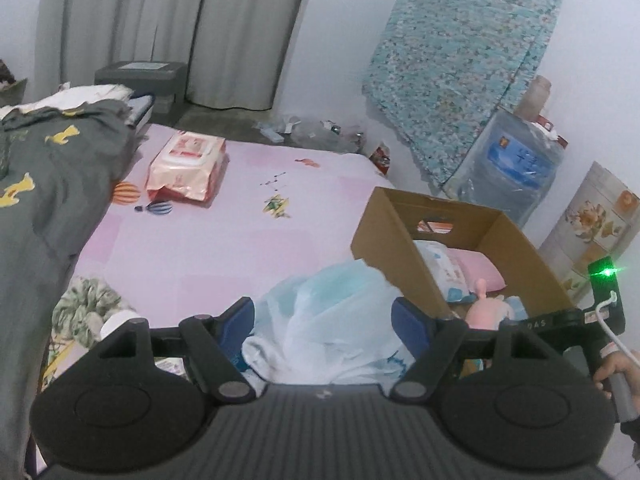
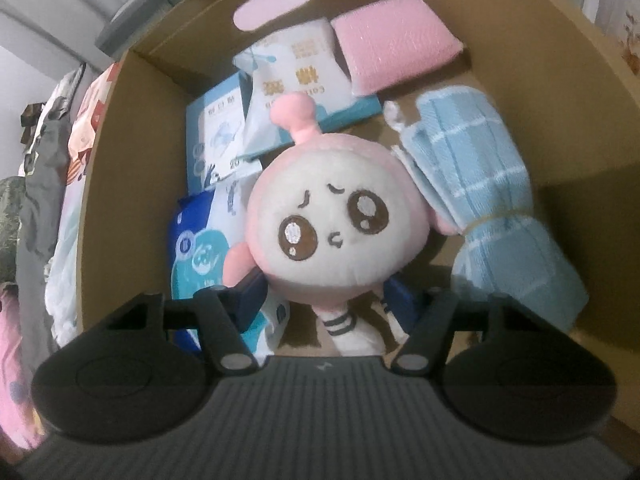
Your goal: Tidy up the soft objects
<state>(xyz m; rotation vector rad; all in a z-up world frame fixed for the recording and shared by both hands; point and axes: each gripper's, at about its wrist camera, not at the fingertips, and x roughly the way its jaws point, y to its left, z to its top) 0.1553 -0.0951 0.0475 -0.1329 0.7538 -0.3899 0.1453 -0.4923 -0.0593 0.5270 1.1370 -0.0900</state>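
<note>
Cardboard box [image 2: 120, 184], open top, cut-out handle in far wall; contents: pink plush doll [image 2: 320, 216], face up, centre; rolled blue checked towel [image 2: 492, 208] at right; pink sponge [image 2: 396, 52] at far end; tissue packs [image 2: 288, 76] at left; right gripper [image 2: 324, 304] jaws apart, straddling the doll's striped body.

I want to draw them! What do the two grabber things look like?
Both the left gripper and the right gripper are black, with ribbed grey bodies, round side discs and dark blue pads. The right one shows a green light and white cable.
</note>
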